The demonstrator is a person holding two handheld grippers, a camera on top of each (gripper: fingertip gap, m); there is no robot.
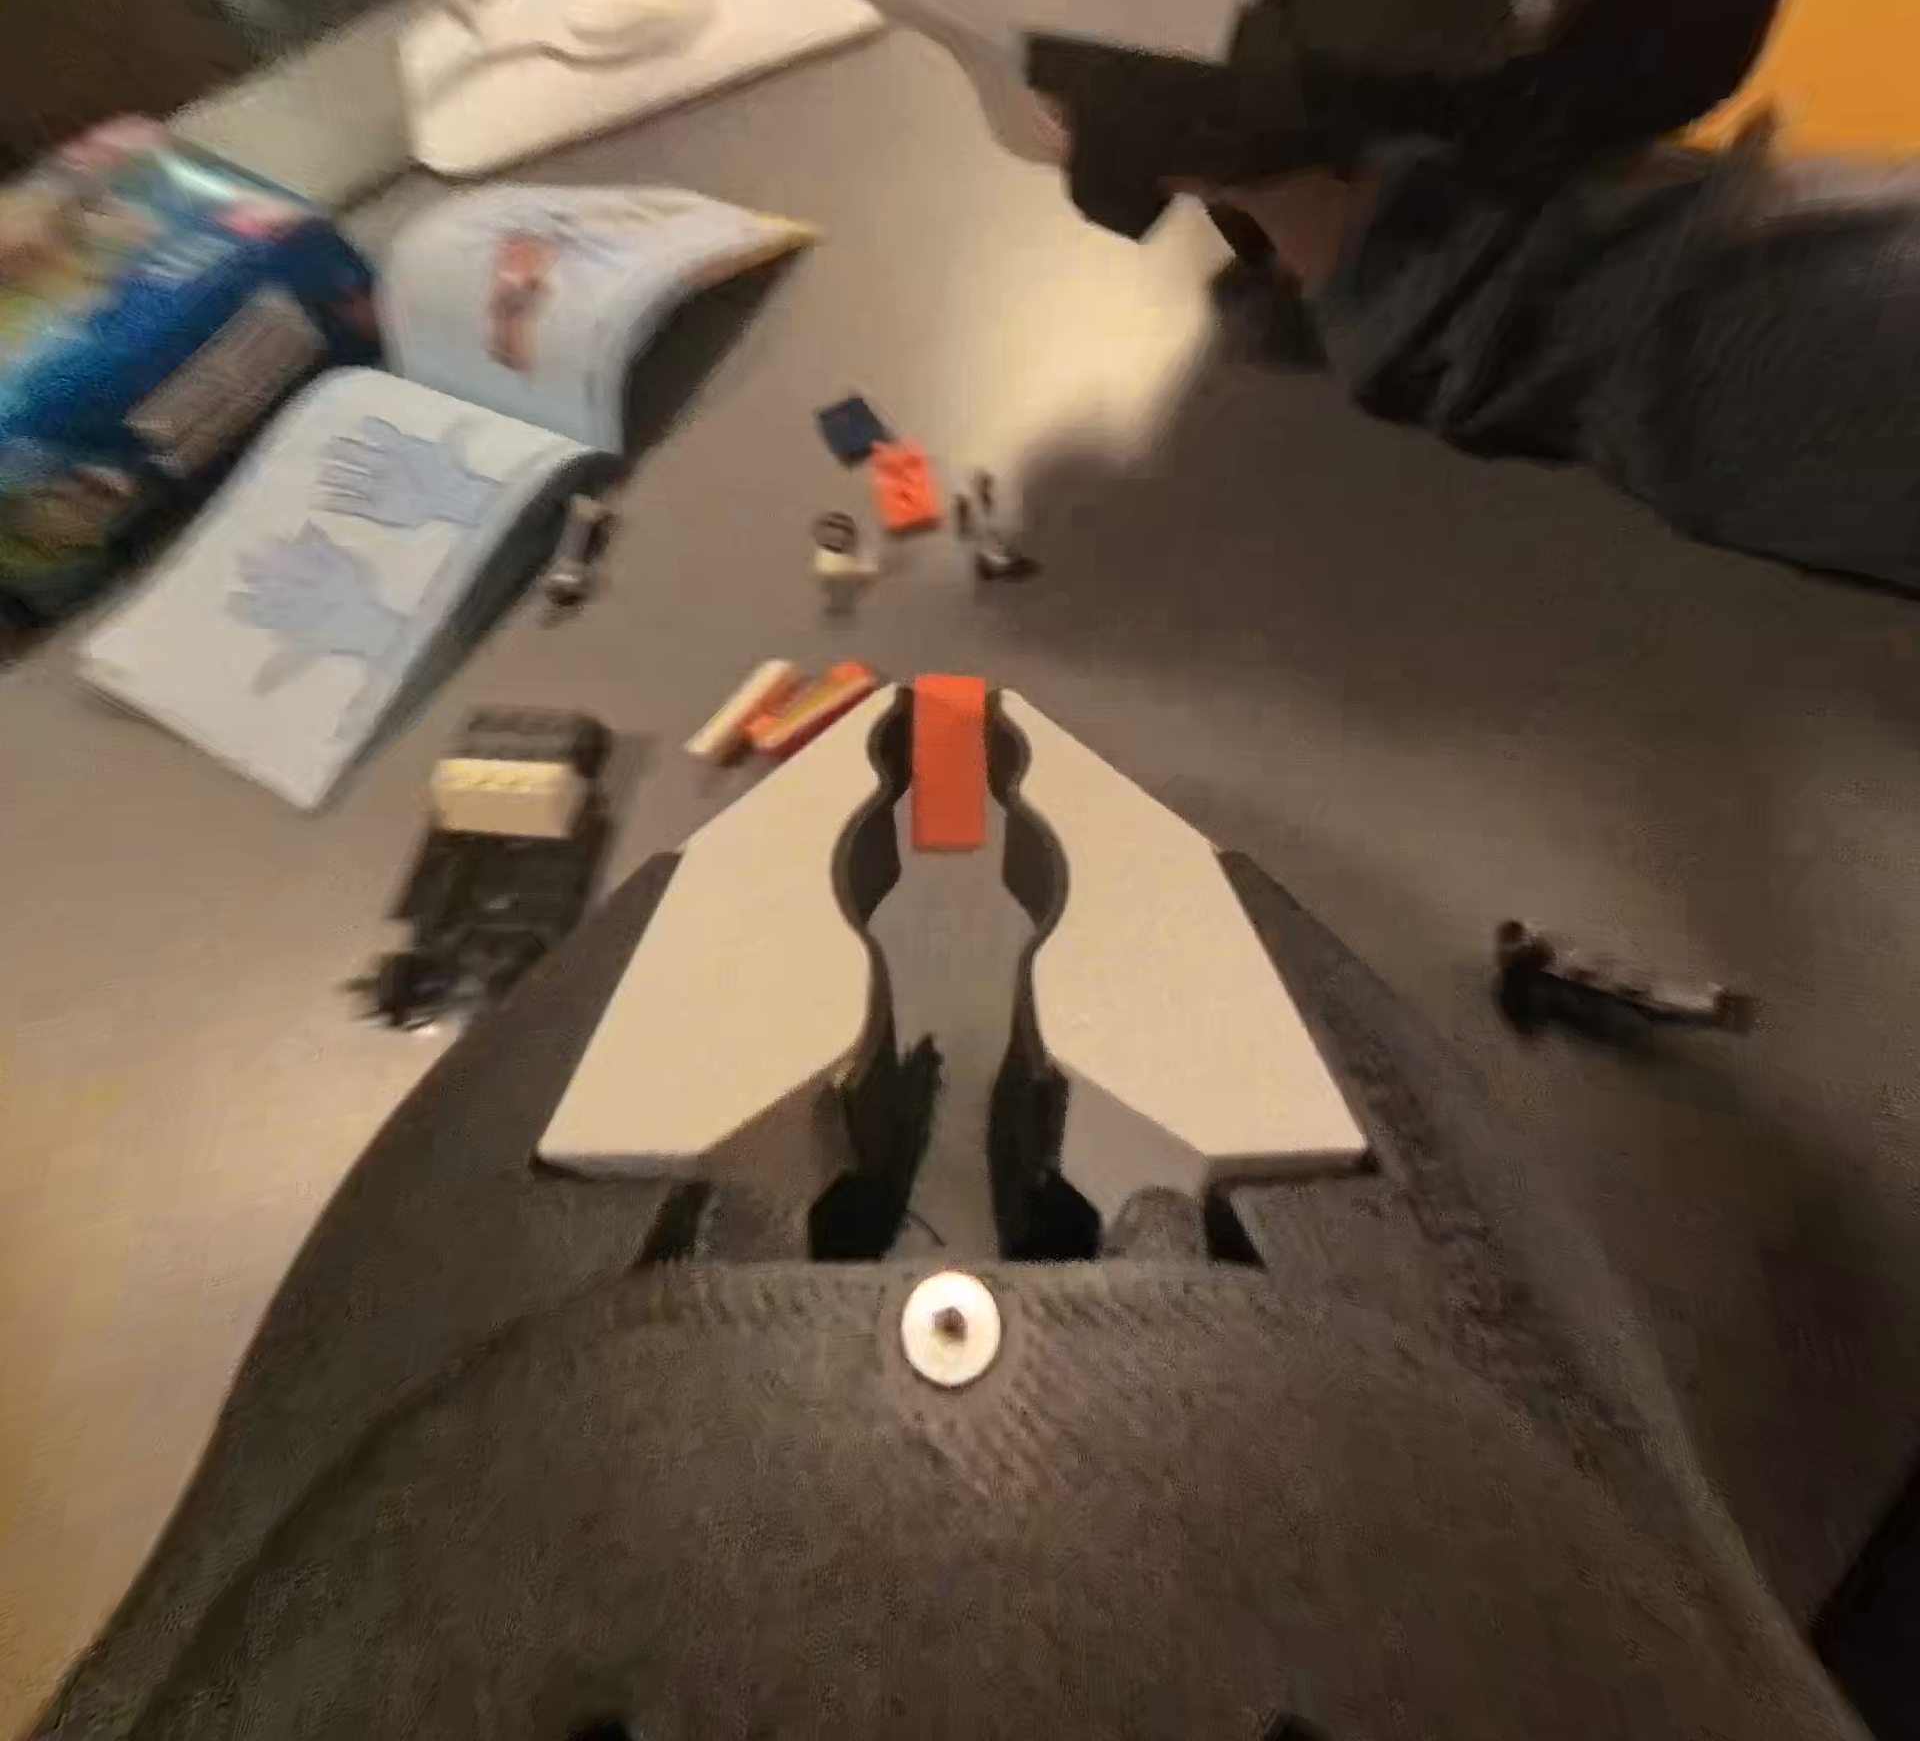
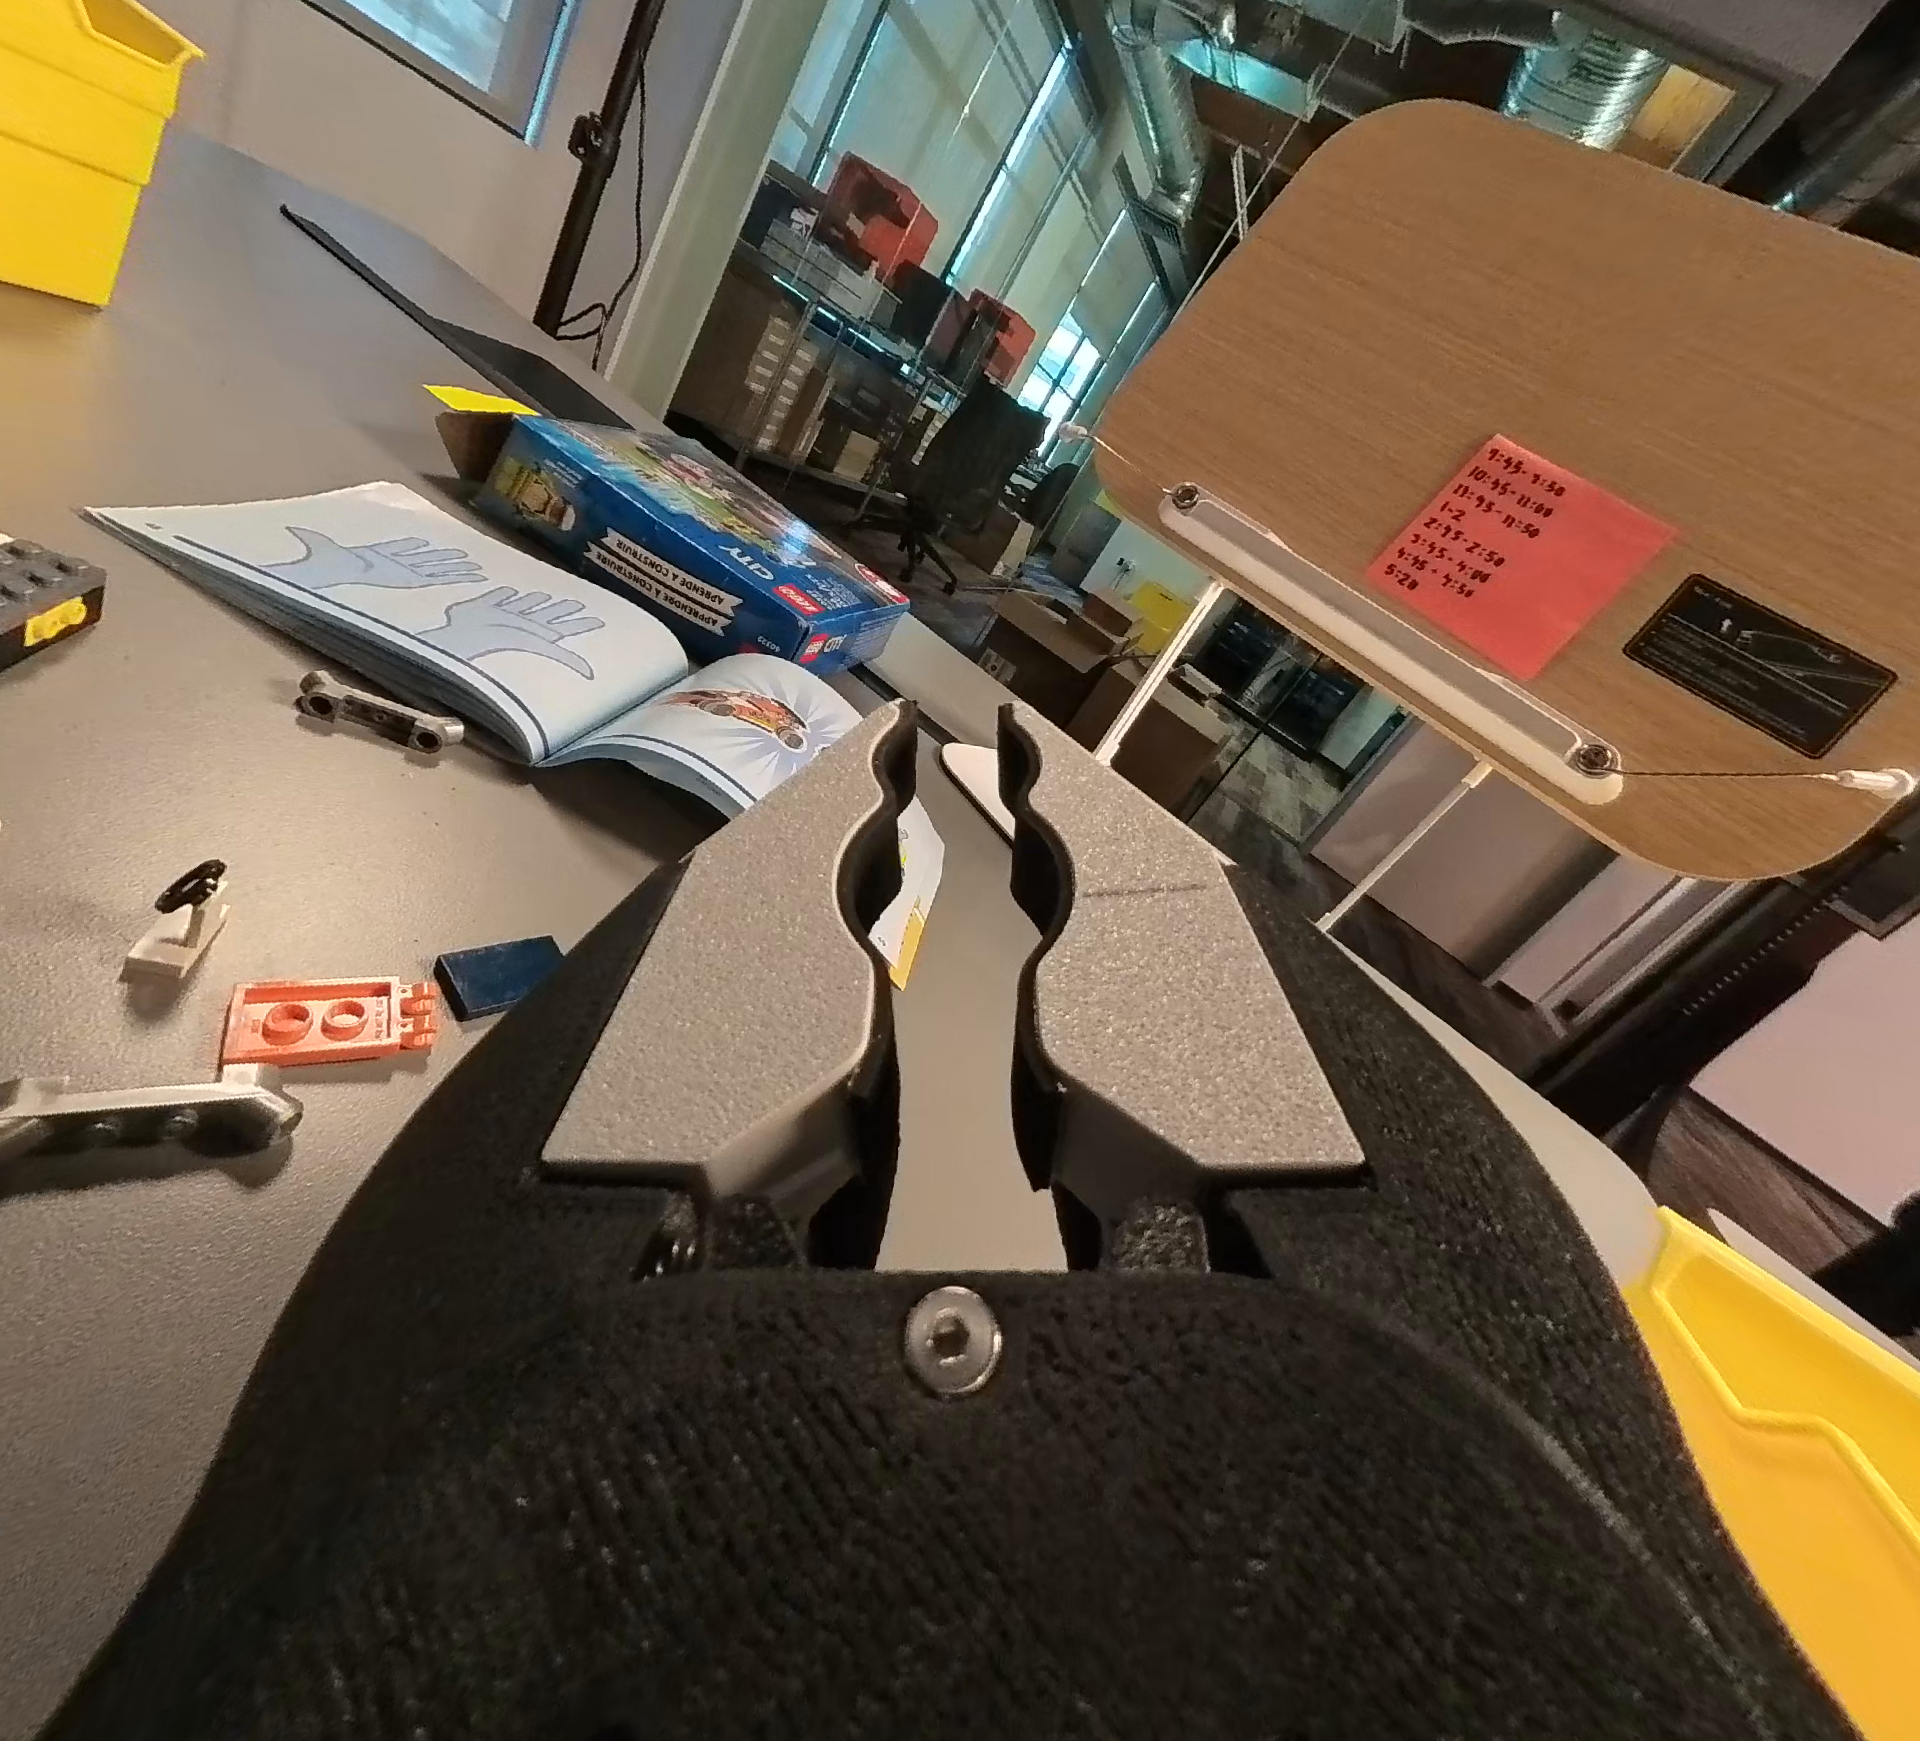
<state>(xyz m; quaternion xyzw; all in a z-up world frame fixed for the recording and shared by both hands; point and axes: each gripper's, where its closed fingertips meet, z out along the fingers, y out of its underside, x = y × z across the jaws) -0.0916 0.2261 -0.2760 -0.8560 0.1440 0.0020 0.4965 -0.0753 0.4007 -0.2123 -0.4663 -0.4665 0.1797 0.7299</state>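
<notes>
In the blurred left wrist view, my left gripper (image 1: 948, 699) is shut on a narrow orange brick piece (image 1: 945, 772) that stands upright between its fingertips, above the grey table (image 1: 1247, 808). Just to its left lie orange and tan bricks (image 1: 779, 709) and a black and tan assembly (image 1: 499, 850). My right gripper (image 2: 958, 720) hovers low over the table (image 2: 260, 341) with its jaws slightly apart and nothing between them. An orange plate (image 2: 327, 1021) and a dark blue tile (image 2: 499, 969) lie to its left.
An open booklet (image 2: 416, 611) and a blue box (image 2: 686, 538) lie at the far side. Small grey beams (image 2: 379, 709) and a white piece with a black wheel (image 2: 182, 922) are scattered about. Yellow bins (image 2: 73, 133) stand left and right (image 2: 1787, 1442). A wooden panel (image 2: 1507, 444) hangs overhead. One gripper's finger ends stand about 20 cm off the other's. About 10 cm separates my right fingertips from the dark blue tile (image 2: 499, 969). The left camera catches it too, in the left wrist view (image 1: 849, 423). From the left gripper's tips to the orange plate (image 2: 327, 1021) is close to 11 cm. It turns up in the left wrist view (image 1: 907, 477) as well.
</notes>
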